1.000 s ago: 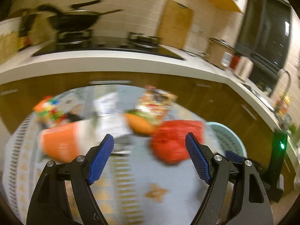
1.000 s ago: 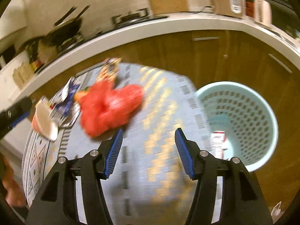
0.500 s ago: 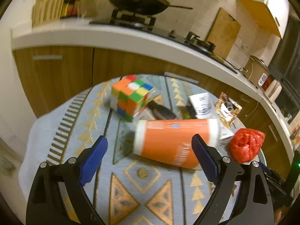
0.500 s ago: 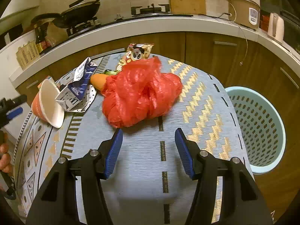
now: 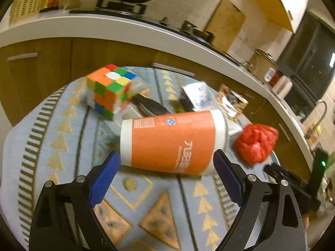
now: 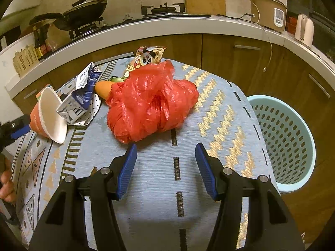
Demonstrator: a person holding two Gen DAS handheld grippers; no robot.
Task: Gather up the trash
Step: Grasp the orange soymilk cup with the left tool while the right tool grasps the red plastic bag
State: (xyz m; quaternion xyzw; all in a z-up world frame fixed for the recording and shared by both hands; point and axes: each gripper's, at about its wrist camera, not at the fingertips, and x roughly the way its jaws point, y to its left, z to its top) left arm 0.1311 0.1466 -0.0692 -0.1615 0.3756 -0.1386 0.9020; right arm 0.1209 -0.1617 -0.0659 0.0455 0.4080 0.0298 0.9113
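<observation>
The left gripper (image 5: 165,178), fingers just widened, straddles the tipped cup (image 5: 171,142) at 12 o'clock untouched; the right gripper (image 6: 166,167), half open and empty, faces the red bag (image 6: 150,102) at 12.

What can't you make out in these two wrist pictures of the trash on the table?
- Light blue perforated plastic basket: right wrist view shows its inside only partly, so contents unknown.
- Orange vegetable: mostly hidden behind the crumpled red plastic bag.
- Orange paper cup: left wrist view shows only its side, inside unseen.
- Dark object behind the cup: blurred, unidentifiable.
</observation>
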